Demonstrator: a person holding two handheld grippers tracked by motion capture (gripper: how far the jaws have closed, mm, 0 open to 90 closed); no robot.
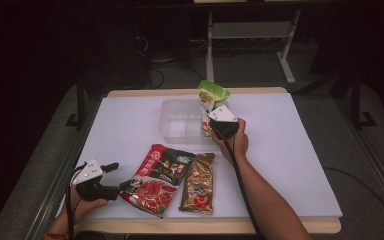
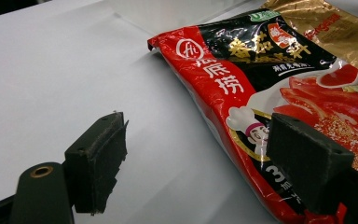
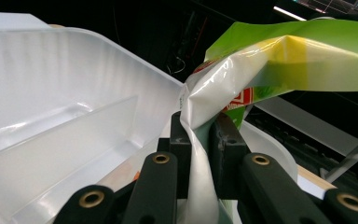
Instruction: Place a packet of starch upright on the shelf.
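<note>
The right gripper [image 3: 199,135] pinches the green snack bag [image 1: 212,93] over the clear divided container [image 1: 180,125], not yet released. The red sauce packet [image 1: 156,179] and gold packet [image 1: 199,183] wait on the surface [image 1: 290,150]; the left gripper [image 2: 196,163] rests open beside them.

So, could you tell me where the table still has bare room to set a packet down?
The widest free patch of the white table lies to the right of the right gripper. Another lies left of the clear bin, above the red packet. It is crowded along the front edge, where the left gripper, red packet and gold packet lie together.
</note>
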